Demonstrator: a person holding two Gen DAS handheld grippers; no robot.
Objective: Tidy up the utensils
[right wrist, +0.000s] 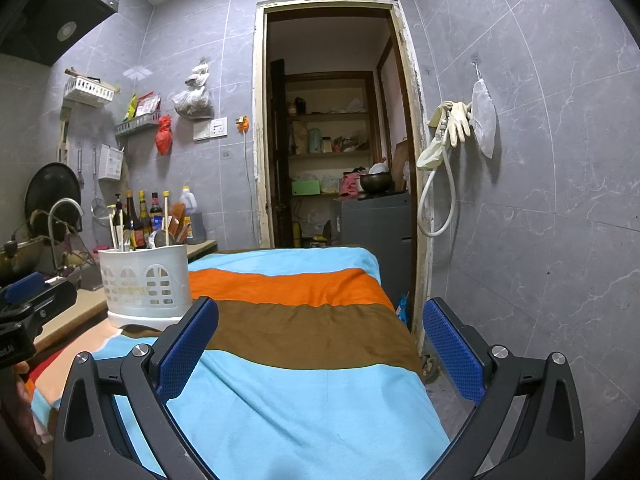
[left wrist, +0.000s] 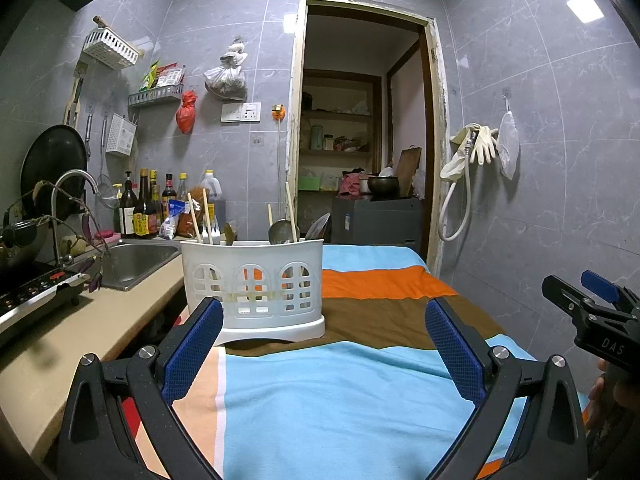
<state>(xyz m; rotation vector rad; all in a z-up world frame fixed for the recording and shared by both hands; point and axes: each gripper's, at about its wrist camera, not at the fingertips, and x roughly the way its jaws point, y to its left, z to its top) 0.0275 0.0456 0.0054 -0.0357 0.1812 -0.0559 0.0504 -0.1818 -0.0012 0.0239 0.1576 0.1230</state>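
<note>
1. Apparently the sorting is finished or not yet begun: no loose utensil shows on the striped blue, orange and brown cloth (left wrist: 360,392) over the desk.
2. Chopsticks, spoons and forks (left wrist: 212,234) stand upright in the white slotted plastic utensil holder (left wrist: 252,280), at the cloth's left edge beside the steel sink (left wrist: 136,260).
3. Both the left tool (left wrist: 324,352) and right tool (right wrist: 320,352) hover spread wide, gripping nothing.
4. Next would likely come regrouping pieces inside the holder, needing a narrow pinch on one handle.

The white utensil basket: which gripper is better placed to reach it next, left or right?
Probably the left. The left gripper is open with the basket almost straight ahead, near its left finger. From the right gripper, also open, the basket stands far off to the left.
</note>
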